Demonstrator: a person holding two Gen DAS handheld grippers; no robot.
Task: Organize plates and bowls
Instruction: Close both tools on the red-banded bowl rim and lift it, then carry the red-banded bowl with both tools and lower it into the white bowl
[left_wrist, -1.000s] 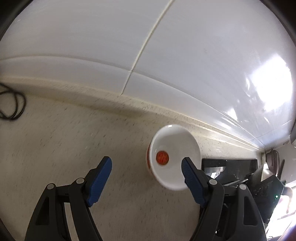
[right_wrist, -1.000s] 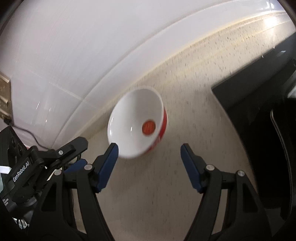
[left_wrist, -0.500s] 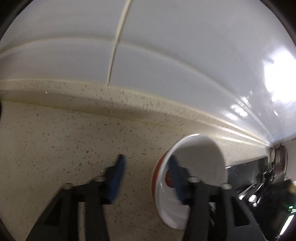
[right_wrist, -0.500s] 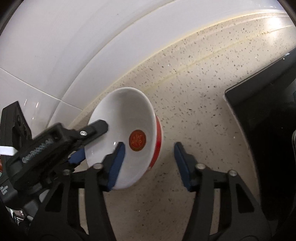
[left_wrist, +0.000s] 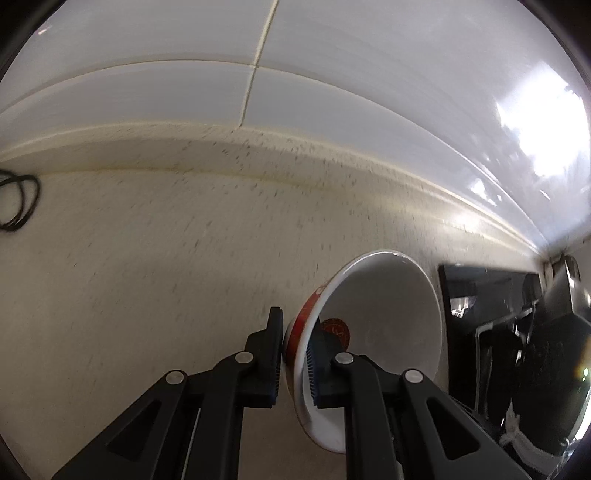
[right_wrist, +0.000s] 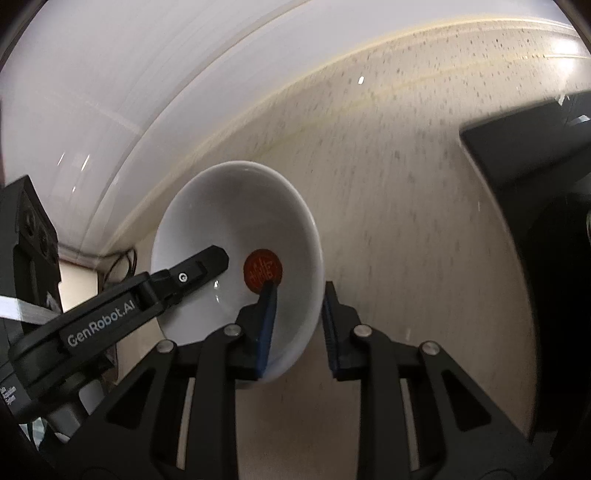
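Observation:
A white bowl (left_wrist: 388, 314) with a red outside and a red seal mark at its bottom sits on the speckled counter. My left gripper (left_wrist: 293, 354) is shut on the bowl's left rim, one finger outside and one inside. In the right wrist view the bowl (right_wrist: 221, 229) shows from the other side. My right gripper (right_wrist: 299, 317) straddles the bowl's right rim, one pad inside and one outside; a narrow gap remains on the outer side. The left gripper's finger (right_wrist: 195, 269) shows inside the bowl there.
A white tiled wall (left_wrist: 332, 92) runs along the back of the counter (left_wrist: 147, 258). A black cooktop (right_wrist: 535, 147) lies to the right, with dark objects (left_wrist: 546, 350) beyond. A black cable (left_wrist: 18, 203) lies at the far left.
Both grippers moved onto the bowl and narrowed. The left gripper closed on the left rim. The right gripper's fingers came around the right rim.

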